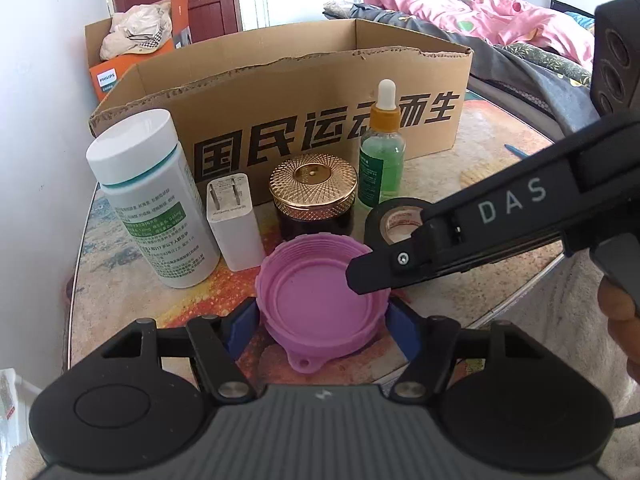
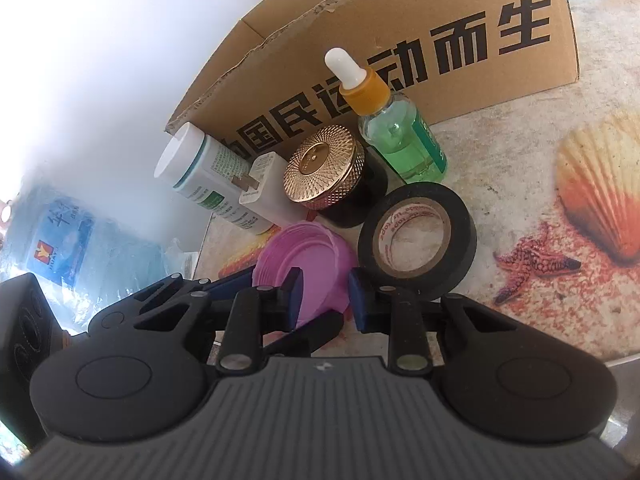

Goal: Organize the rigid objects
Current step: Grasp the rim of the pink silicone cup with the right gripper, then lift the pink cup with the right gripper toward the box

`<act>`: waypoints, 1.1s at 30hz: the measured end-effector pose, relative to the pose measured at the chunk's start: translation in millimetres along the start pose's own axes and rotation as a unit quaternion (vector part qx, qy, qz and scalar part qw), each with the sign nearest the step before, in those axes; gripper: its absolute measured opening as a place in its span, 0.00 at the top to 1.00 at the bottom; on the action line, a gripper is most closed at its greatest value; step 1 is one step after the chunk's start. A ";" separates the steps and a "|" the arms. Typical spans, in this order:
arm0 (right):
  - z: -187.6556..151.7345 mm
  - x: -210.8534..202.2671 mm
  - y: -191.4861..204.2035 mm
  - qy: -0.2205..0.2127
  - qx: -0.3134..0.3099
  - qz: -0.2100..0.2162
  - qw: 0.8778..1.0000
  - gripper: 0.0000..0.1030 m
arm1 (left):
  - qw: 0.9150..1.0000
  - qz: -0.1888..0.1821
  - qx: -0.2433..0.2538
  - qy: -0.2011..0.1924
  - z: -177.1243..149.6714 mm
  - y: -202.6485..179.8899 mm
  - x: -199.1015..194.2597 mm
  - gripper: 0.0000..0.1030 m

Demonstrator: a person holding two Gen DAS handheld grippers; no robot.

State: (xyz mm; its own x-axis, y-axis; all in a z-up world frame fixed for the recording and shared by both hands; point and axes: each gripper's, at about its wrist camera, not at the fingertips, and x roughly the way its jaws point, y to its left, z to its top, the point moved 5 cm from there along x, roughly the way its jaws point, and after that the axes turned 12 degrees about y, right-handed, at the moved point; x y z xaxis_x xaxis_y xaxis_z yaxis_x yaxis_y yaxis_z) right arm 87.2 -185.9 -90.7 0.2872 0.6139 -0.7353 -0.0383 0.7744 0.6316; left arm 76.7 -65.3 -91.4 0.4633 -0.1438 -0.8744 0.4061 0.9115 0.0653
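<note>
A pink plastic lid (image 1: 316, 296) lies upside down on the table between the blue pads of my left gripper (image 1: 322, 320), which is closed against its sides. My right gripper (image 2: 323, 300) comes in from the right, its jaws standing astride the lid's (image 2: 308, 264) right rim with a gap on each side. Behind stand a white pill bottle (image 1: 148, 196), a white charger plug (image 1: 234, 222), a dark jar with a gold lid (image 1: 314, 196), a green dropper bottle (image 1: 382, 156) and a black tape roll (image 2: 416, 240). An open cardboard box (image 1: 304, 92) stands behind them.
The table (image 1: 460, 176) has a seashell-print cover and a front edge close to me. A wall is on the left. A second box with clothes (image 1: 132, 36) and a bed with a pink quilt (image 1: 480, 16) are further back. A water jug (image 2: 68, 248) lies below the table at left.
</note>
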 end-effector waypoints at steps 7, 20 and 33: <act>-5.9 -11.2 -2.7 0.013 -0.003 -0.011 1.000 0.77 | 1.000 -0.021 0.012 -0.002 -4.2 -11.8 -5.3 0.32; -9.8 -14.5 -7.0 0.006 -0.013 -0.019 1.000 0.77 | 0.999 -0.004 0.032 -0.002 -4.2 -19.6 -1.6 0.29; -11.1 -10.8 -6.8 -0.003 -0.017 -0.024 1.000 0.81 | 0.999 0.015 0.031 -0.013 -0.7 -19.5 -5.1 0.29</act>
State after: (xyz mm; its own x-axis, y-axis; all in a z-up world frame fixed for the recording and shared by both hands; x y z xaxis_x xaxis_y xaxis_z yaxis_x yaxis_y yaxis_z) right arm 73.8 -196.1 -89.8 0.2944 0.5756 -0.7629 -0.0561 0.8073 0.5874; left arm 65.8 -82.0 -88.5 0.4961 -0.1282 -0.8587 0.4399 0.8898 0.1213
